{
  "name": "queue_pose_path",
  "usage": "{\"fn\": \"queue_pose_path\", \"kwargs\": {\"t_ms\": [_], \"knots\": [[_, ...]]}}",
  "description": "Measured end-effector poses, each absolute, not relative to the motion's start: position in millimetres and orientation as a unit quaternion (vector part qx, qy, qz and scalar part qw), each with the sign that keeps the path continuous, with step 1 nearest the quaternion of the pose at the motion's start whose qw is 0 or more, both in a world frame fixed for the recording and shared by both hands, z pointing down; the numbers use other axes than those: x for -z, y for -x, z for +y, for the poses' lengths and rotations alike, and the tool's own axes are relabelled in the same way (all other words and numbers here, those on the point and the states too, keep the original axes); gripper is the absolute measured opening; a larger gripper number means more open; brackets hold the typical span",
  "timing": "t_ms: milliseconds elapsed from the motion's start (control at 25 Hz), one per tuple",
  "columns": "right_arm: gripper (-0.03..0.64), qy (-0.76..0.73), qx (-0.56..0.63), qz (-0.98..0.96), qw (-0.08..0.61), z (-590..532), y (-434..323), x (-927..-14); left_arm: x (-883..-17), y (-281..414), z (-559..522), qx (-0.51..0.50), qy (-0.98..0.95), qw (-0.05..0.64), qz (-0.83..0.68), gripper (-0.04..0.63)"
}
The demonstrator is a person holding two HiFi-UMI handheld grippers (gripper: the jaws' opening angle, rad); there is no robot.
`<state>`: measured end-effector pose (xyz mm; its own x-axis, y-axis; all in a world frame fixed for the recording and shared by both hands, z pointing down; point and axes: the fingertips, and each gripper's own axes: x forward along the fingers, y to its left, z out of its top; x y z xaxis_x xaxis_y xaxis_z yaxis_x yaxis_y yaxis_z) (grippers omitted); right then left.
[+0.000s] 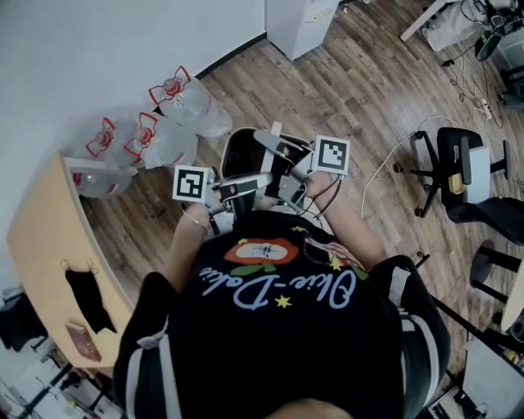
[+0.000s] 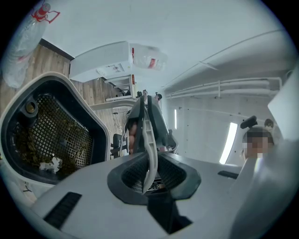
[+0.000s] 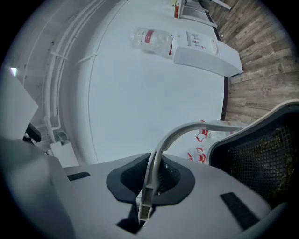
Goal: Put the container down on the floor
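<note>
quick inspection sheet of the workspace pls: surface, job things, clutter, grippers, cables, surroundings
surface: wood plank floor
job's things: white container, black mesh inside with bits of debris; grey handle; cannot tell whether it touches the floor
clutter: clear bags with red print by the wall
grippers: left gripper and right gripper, jaws of both shut on the handle
cables: white cable on the floor near the office chair
surroundings: wooden desk, white cabinet
</note>
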<state>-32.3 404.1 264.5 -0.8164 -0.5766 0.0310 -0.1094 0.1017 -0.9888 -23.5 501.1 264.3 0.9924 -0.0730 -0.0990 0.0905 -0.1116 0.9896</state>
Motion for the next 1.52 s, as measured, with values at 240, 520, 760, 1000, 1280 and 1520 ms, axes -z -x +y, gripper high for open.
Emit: {"fn": "queue_pose_path", "kwargs": {"t_ms": [240, 520, 760, 1000, 1280, 1520], "knots": [[0.017, 0.218, 0.629, 0.722, 0.186, 413.7, -17.5, -256.5, -256.4, -29.3, 510.5, 0.065, -0.744, 0.665, -0.011, 0.054], [0.017, 0.204, 0.637, 0.722, 0.178, 418.2, -68.4, -257.3, -260.0, -82.7, 513.5, 0.067, -0.748, 0.660, -0.035, 0.054], [0.017, 0.207, 0.638, 0.720, 0.178, 421.4, -66.9, -263.2, -262.9, -82.5, 516.9, 0.080, -0.745, 0.661, -0.036, 0.054], [0.015, 0.215, 0.642, 0.714, 0.179, 417.4, -72.7, -271.0, -267.9, -87.1, 514.0, 0.077, -0.738, 0.669, -0.034, 0.052], [0.015, 0.230, 0.641, 0.710, 0.176, 407.3, -80.1, -276.1, -272.1, -92.3, 503.8, 0.071, -0.737, 0.672, -0.024, 0.053], [0.015, 0.237, 0.637, 0.710, 0.180, 392.6, -82.0, -272.6, -269.9, -91.6, 489.0, 0.066, -0.741, 0.667, -0.021, 0.052]]}}
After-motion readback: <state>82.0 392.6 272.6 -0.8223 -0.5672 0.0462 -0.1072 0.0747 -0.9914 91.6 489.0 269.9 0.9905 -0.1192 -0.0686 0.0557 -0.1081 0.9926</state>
